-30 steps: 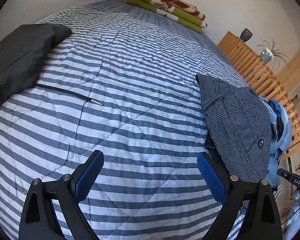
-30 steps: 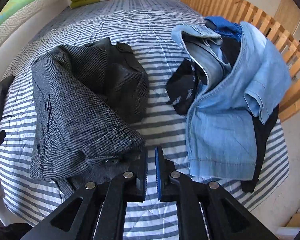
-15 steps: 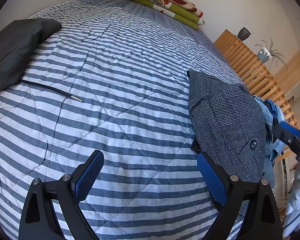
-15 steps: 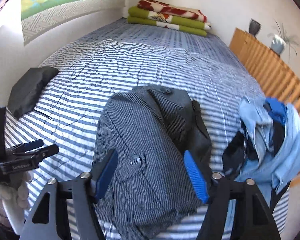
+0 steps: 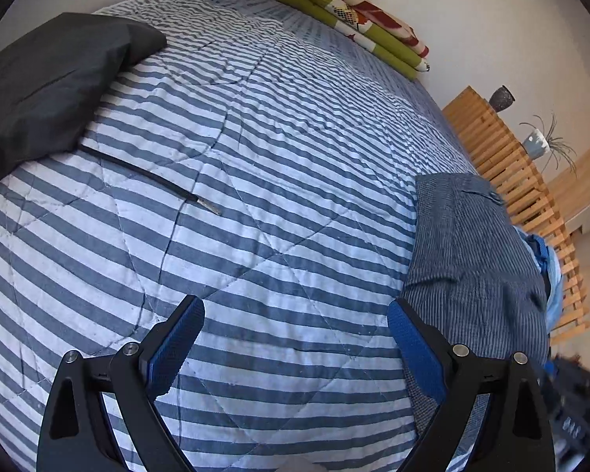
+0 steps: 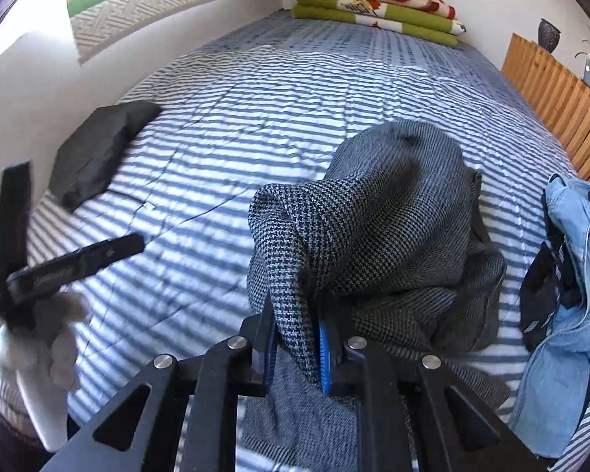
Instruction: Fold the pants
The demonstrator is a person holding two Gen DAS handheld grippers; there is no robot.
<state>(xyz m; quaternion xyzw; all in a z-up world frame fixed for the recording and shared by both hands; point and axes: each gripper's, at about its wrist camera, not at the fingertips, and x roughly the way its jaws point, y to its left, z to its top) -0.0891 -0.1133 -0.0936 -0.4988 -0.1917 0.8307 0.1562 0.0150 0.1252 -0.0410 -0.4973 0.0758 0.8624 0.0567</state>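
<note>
- Bunching up from the striped bed (image 6: pixel 295 90), the grey houndstooth pants (image 6: pixel 373 236) fill the centre of the right wrist view, one edge drawn down into the bottom middle of the frame.
- That edge runs between the jaws of the right gripper (image 6: pixel 295 338), which are closing on it; the blue pads already press the cloth from both sides, so it reads as a grip.
- From this pinch the rest of the pants trails up and to the right in the frame, heaped rather than laid out, so no clear long axis shows yet.
- Seen from the left wrist, the pants (image 5: pixel 472 244) lie at the right edge of the frame, just beside the right-hand finger of the left gripper (image 5: pixel 295 338).
- The left gripper stands wide open with only bedspread between its pads; it holds nothing.
- The right hand has the pants, while the left gripper (image 6: pixel 70 263), at the left edge of the right wrist view, sits well apart from them; my guess is it must cross rightwards to take a second edge before the cloth can be spread.
- A dark folded cloth (image 5: pixel 51 90) lies at the upper left, with a black cord (image 5: pixel 153 177) trailing from it.
- Denim clothes (image 6: pixel 562 314) are piled at the right edge.
- Folded green and red blankets (image 6: pixel 377 8) sit at the top.
- Small white lettering shows on the left gripper's body, too blurred to read.
</note>
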